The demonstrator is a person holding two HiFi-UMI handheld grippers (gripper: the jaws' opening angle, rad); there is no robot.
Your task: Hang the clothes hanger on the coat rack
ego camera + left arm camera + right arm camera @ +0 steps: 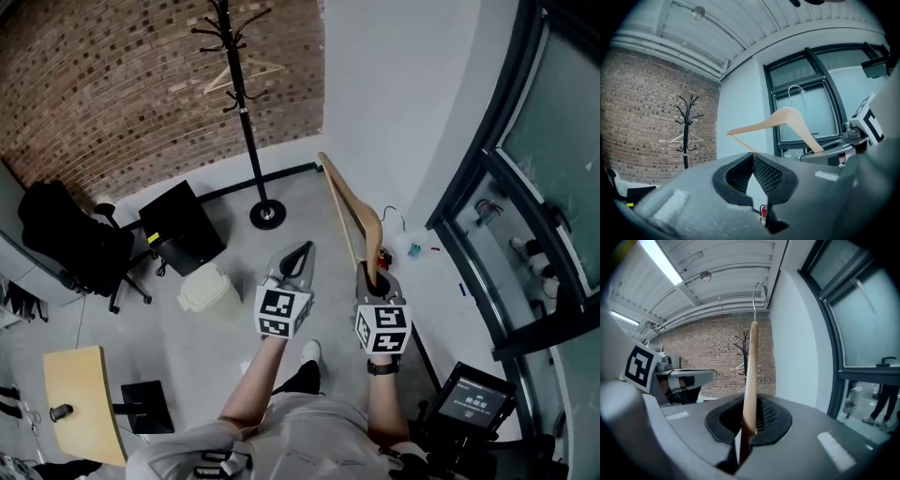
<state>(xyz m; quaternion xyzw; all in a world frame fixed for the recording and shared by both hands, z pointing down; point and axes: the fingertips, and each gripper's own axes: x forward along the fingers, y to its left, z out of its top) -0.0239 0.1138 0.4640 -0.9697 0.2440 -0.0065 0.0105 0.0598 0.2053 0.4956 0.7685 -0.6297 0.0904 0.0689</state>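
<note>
Your right gripper holds the light wooden clothes hanger with a silver wire hook, its jaws clamped on the lower end of one hanger arm. From that grip the hanger rises upright, hook topmost. In the right gripper view you see it edge-on, with the black metal coat rack showing far off just behind it. The hanger is not on the rack. It is well apart from it, to the right of the rack's round base in the head view. Your left gripper is just beside the right one, on the side nearer the rack, its jaws together with nothing between them.

You have two wooden hangers in sight: the one you hold, and a second wooden hanger hanging on the rack below its top hooks. There is one coat rack. It stands against the red-brown brick wall, near the corner where that meets a white wall.

Left of the rack's base sits one black box-shaped cabinet, and further left is one black office chair. One cream lidded bin sits nearer you than the cabinet. Well away from the rack, at the lower left, one pale wooden table bears one small dark item. Far to the right of the rack runs a dark-framed window.
</note>
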